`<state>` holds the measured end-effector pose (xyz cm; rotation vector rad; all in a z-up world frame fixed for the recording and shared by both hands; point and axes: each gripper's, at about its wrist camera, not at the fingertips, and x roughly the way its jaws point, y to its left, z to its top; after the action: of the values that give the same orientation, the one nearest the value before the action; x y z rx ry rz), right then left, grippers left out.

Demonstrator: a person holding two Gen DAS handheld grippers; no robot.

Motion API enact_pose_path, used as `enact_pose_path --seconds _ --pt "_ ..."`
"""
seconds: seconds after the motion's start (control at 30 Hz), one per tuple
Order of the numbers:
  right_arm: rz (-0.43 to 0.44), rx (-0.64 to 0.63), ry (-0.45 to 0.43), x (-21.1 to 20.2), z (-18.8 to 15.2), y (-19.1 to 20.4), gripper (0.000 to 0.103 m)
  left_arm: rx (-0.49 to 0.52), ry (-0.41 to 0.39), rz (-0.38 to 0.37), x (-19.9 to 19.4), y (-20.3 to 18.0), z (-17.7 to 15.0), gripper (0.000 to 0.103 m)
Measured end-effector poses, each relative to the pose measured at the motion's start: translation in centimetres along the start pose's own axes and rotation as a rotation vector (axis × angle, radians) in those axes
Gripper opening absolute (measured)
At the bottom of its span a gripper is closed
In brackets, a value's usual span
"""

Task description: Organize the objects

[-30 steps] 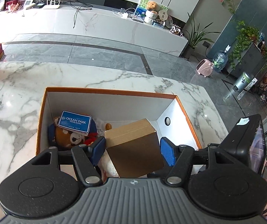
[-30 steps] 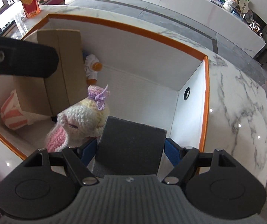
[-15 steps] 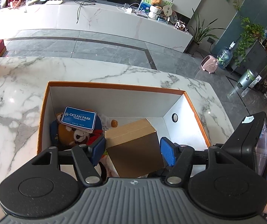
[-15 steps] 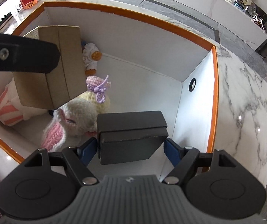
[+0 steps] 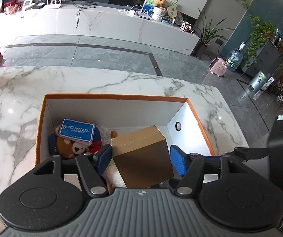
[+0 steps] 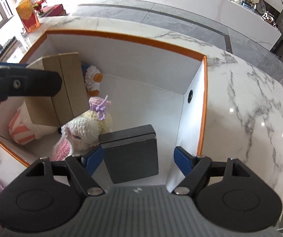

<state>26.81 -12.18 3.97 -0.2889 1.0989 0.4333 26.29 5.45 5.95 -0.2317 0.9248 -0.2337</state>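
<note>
storage box [image 5: 42, 118] on marble table [image 5: 13, 98] is the reference. left gripper [image 5: 141, 158] grips brown carton [image 5: 143, 156] over its near-left part; right gripper [image 6: 139, 158] is released, dark case [image 6: 131, 154] loose inside at near-right wall.

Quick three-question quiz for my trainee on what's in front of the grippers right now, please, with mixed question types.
1. True or false: the cardboard box sits between the left gripper jaws.
2. What colour is the rim of the storage box? A blue, B orange, C green.
3. Fill in: the tag on the teddy bear reads "Ocean ____".

Key: 1 true; 2 B; 3 Park.
</note>
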Motion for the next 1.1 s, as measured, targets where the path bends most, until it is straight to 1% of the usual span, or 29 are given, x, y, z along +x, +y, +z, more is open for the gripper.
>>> enact_pose_path --seconds 0.1,0.13,0.17,0.2,0.23,0.27,0.3,0.4,0.47,0.57,0.7,0.8,0.9,1.03,1.1 --pt "0.041 0.065 -0.066 -2.2 -0.1 -1.7 0.079 0.020 0.001 -0.015 0.1 -0.8 0.4 0.075" --pt "0.060 0.087 -0.084 -2.8 0.0 -1.6 0.078 0.026 0.007 -0.022 0.2 -1.1 0.4 0.075" --pt "0.069 0.110 -0.100 -3.4 0.1 -2.3 0.077 0.032 0.017 -0.031 0.5 -1.4 0.5 0.075" --pt "0.066 0.125 -0.114 -3.8 0.1 -2.7 0.074 0.035 0.031 -0.042 0.8 -1.7 0.4 0.075" --pt "0.062 0.135 -0.128 -4.2 0.1 -3.1 0.063 0.036 0.046 -0.052 1.0 -1.9 0.4 0.075" --pt "0.058 0.146 -0.144 -4.6 -0.1 -3.4 0.057 0.039 0.062 -0.061 1.4 -2.3 0.2 0.075" --pt "0.059 0.159 -0.159 -4.7 0.7 -3.8 0.057 0.048 0.071 -0.065 1.7 -2.6 0.1 0.075" --pt "0.055 0.179 -0.184 -4.9 0.2 -4.6 0.055 0.078 0.093 -0.043 2.9 -3.5 -0.4 0.075" --pt "0.040 0.180 -0.192 -4.6 -0.3 -4.5 0.055 0.094 0.109 -0.026 3.7 -3.9 -0.6 0.075" --pt "0.010 0.176 -0.219 -4.4 -0.8 -4.7 0.054 0.100 0.131 -0.024 4.9 -4.3 -0.6 0.075" --pt "-0.020 0.205 -0.231 -3.6 -1.0 -5.7 0.053 0.117 0.142 0.006 6.4 -4.8 -0.4 0.075" --pt "0.004 0.236 -0.230 -3.0 -1.1 -6.4 0.053 0.103 0.175 0.004 7.8 -4.7 -0.3 0.075" --pt "-0.018 0.259 -0.253 -2.8 -1.5 -6.6 0.053 0.096 0.202 -0.002 9.1 -4.7 -0.5 0.075" --pt "-0.057 0.305 -0.313 -2.6 -2.2 -6.7 0.053 0.106 0.187 0.010 9.6 -5.2 -0.5 0.075" --pt "-0.074 0.332 -0.329 -2.3 -2.5 -6.9 0.053 0.100 0.180 -0.003 9.8 -5.3 -0.2 0.074"
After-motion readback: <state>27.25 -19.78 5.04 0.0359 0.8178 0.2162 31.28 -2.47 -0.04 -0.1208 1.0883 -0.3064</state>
